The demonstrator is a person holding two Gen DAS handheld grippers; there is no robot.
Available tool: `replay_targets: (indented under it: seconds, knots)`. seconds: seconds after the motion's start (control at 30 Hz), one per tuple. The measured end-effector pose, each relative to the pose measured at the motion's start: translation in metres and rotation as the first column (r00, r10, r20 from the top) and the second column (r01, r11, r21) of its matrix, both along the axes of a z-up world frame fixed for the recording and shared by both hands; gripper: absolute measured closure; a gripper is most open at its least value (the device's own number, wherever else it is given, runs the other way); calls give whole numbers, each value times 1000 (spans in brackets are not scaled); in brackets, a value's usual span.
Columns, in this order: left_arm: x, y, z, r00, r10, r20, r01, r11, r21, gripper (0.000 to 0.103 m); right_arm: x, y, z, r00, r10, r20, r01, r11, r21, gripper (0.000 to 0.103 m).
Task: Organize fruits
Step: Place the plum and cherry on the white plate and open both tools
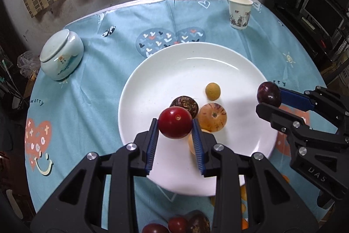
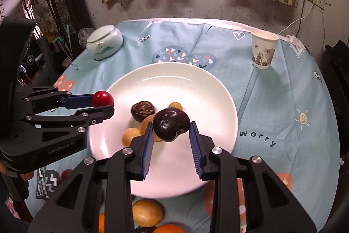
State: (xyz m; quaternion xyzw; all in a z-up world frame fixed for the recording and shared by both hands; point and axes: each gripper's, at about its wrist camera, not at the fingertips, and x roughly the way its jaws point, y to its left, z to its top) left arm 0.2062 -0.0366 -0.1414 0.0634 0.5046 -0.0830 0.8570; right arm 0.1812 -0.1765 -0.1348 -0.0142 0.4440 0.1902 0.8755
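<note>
Blue tablecloth; glossy red fruit

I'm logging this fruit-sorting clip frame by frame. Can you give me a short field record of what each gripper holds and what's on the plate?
left gripper: shut on red fruit
right gripper: shut on dark purple fruit
white plate: brown fruit, small yellow fruit, striped orange fruit
also on table: paper cup, lidded ceramic jar

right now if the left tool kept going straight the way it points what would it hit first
Probably the dark brown wrinkled fruit on the white round plate, just beyond the shiny red round fruit the left tool grips. Depth is unclear; the striped orange fruit sits close beside.
</note>
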Motion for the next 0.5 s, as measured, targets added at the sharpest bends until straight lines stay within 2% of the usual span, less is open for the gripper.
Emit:
replay_targets:
  seconds: [0.27,0.3,0.33,0.4,0.5]
  knots:
    - [14,3,-21,999,20,-46,-20,1000,1,70,24,3,-31,995,-5,-100,2,1000,-30,68]
    - [14,3,-21,999,21,-47,-20,1000,3,65,25,2,-31,995,-7,-98,4,1000,-28,67]
    - [14,3,-21,999,22,-45,-21,1000,5,56,25,2,-31,995,-9,-96,6,1000,-26,60]
    - [11,3,-17,999,21,-28,-21,1000,10,55,22,0,-29,996,-24,-83,23,1000,-17,35]
    - [7,1,-9,1000,16,-14,-16,1000,10,55,16,-1,-19,999,-21,-47,21,1000,-5,35]
